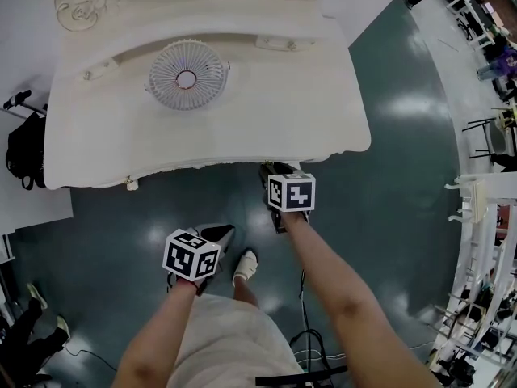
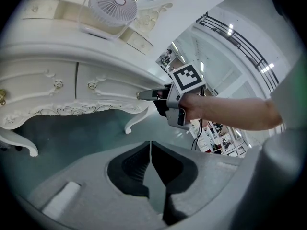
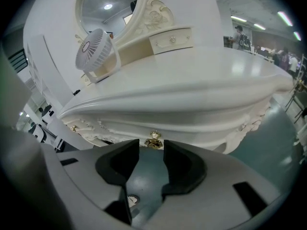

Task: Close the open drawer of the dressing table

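The white dressing table [image 1: 266, 111] fills the top of the head view. In the left gripper view its carved drawer fronts [image 2: 103, 87] look flush with the table's front. My right gripper [image 1: 273, 172] is at the front edge, right of centre. In the right gripper view it [image 3: 151, 150] stands open, with a gold drawer knob [image 3: 153, 140] just past the tips, in line with the gap; the pads do not press on it. My left gripper [image 1: 222, 233] hangs lower, away from the table. Its jaws [image 2: 151, 150] are shut with nothing between them.
A round white fan [image 1: 187, 75] stands on the tabletop before the oval mirror [image 3: 110, 8]. Another gold knob [image 1: 129, 183] shows at the left front. A curved table leg [image 2: 132, 123] stands on the teal floor. The person's foot [image 1: 245, 267], cables [image 1: 311, 342], a black bag [image 1: 24, 148] and white racks [image 1: 485, 241] surround me.
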`<state>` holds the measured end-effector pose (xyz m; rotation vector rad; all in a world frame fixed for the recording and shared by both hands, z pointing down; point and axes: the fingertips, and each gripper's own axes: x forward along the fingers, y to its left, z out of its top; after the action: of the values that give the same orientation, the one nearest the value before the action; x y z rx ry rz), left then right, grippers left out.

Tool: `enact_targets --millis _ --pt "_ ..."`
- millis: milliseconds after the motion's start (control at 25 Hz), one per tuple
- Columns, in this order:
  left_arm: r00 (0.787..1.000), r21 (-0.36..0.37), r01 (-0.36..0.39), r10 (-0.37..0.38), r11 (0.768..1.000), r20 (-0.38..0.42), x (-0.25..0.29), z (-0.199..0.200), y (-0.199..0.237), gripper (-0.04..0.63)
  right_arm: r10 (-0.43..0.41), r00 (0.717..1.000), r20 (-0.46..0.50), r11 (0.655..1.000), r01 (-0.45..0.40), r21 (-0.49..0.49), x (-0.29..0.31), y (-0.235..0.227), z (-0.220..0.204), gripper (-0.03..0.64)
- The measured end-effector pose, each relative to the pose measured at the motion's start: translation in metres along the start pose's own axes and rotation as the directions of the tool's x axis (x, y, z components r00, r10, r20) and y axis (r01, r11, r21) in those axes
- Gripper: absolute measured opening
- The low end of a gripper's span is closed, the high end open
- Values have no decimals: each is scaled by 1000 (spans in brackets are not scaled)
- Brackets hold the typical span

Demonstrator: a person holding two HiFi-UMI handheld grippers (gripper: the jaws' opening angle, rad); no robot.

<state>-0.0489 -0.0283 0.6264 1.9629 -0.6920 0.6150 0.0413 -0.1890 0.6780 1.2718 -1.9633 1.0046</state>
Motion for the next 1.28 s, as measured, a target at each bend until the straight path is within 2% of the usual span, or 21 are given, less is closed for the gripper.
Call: enact_targets --millis 440,640,1160,1280 --pt "1000 17 4 -4 1000 18 -8 4 -12 11 62 998 23 998 -61 -10 -44 21 -14 164" --pt "1000 34 3 -4 999 25 -13 5 -22 11 70 997 23 997 -69 -23 -65 31 -24 138" --pt "1000 79 8 -9 997 10 -26 -9 -48 11 138 988 67 990 -140 18 -120 53 -55 124" --pt "1000 97 14 -14 995 7 -29 -12 -57 11 153 985 75 987 -156 34 -137 58 -65 98"
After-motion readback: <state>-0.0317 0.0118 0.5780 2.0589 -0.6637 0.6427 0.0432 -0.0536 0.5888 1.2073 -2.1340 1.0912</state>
